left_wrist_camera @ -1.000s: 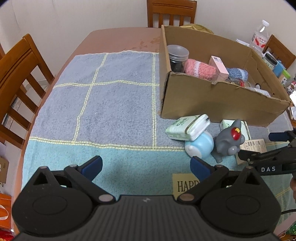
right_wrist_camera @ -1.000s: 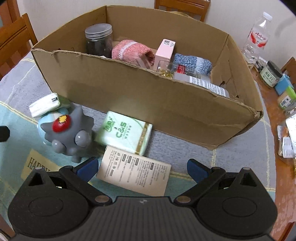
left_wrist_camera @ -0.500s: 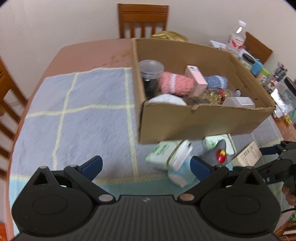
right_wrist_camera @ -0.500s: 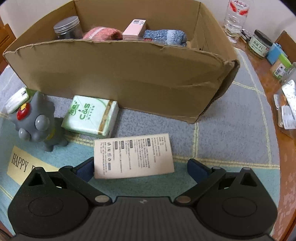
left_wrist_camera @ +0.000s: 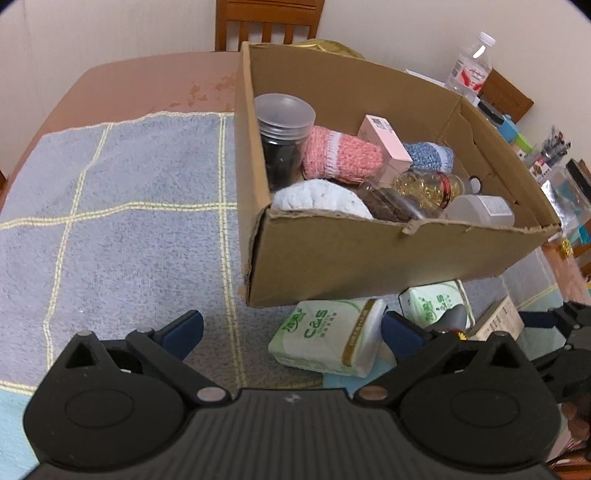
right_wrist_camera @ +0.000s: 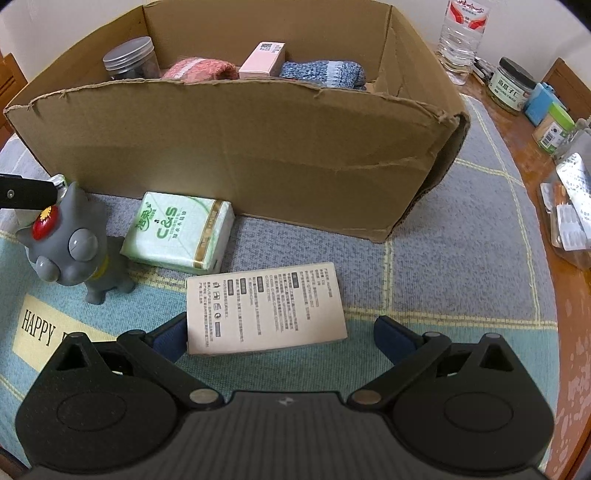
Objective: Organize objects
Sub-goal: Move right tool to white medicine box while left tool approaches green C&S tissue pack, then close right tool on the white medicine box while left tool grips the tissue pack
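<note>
A cardboard box (left_wrist_camera: 388,254) (right_wrist_camera: 236,155) on the towel holds a lidded jar (left_wrist_camera: 284,136), pink and blue knits, a pink carton (left_wrist_camera: 384,142) and bottles. In front of it lie a green tissue pack (left_wrist_camera: 325,338), a second tissue pack (right_wrist_camera: 179,230), a grey toy creature (right_wrist_camera: 74,243) and a flat beige printed box (right_wrist_camera: 264,301). My left gripper (left_wrist_camera: 291,328) is open above the first pack. My right gripper (right_wrist_camera: 279,332) is open, its fingers on either side of the near edge of the beige box, the left pad partly hidden behind it.
A checked blue-grey towel (left_wrist_camera: 122,221) covers the brown table (left_wrist_camera: 147,81). A water bottle (right_wrist_camera: 463,33), jars (right_wrist_camera: 511,85) and small packets (right_wrist_camera: 569,206) crowd the right edge. A wooden chair (left_wrist_camera: 266,22) stands behind the table. The other gripper's tip (right_wrist_camera: 26,192) shows beside the toy.
The left gripper moved forward and right, over the tissue pack by the box. The right gripper came down and closer, so the beige box now lies between its open fingers.
</note>
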The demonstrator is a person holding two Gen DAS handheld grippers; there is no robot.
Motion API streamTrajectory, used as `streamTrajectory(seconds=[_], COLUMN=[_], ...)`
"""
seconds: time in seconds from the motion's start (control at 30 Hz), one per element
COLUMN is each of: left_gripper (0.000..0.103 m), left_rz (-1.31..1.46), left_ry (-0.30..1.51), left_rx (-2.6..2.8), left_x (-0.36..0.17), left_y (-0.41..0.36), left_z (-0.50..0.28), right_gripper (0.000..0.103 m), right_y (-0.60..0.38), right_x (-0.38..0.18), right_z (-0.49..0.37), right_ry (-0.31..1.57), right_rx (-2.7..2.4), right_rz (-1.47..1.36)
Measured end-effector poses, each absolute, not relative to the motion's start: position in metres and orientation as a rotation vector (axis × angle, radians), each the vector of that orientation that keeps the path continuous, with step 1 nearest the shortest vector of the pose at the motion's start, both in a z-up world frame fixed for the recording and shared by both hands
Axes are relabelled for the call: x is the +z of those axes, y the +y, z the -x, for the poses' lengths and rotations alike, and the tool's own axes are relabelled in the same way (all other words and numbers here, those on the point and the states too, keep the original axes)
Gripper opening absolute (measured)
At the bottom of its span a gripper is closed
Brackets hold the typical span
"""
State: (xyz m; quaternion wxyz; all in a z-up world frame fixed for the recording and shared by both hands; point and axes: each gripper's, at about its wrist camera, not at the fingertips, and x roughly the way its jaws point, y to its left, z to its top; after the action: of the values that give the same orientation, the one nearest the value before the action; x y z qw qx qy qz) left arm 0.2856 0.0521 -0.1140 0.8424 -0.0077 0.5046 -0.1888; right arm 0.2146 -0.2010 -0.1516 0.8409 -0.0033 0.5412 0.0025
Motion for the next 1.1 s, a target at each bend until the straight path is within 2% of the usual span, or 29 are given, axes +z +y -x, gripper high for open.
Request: streamTrajectory(seconds=[0.5,0.77,1.1], left_gripper=[0.103,0.102,0.102], left_rz=[0.051,-0.117,0.05], left_ry=[1.067,1.077,1.065], left_rx=[-0.204,-0.029,-0.136], left_x=[-0.105,-0.111,-0.116], left_y=[0.124,0.15,0.11], left_z=[-0.281,-0.277,-0.285], right_gripper=[0.103,0.103,0.103], right_y=[-0.201,-0.2,-0.198], right_x=[-0.151,-0.151,-0.151], right_z=[-0.212,-0.21,-0.205], right_ry=[1.156,1.165,1.162], right_rx=[-0.002,-0.006,-0.033], right_rz=[0.002,0.0,-0.017])
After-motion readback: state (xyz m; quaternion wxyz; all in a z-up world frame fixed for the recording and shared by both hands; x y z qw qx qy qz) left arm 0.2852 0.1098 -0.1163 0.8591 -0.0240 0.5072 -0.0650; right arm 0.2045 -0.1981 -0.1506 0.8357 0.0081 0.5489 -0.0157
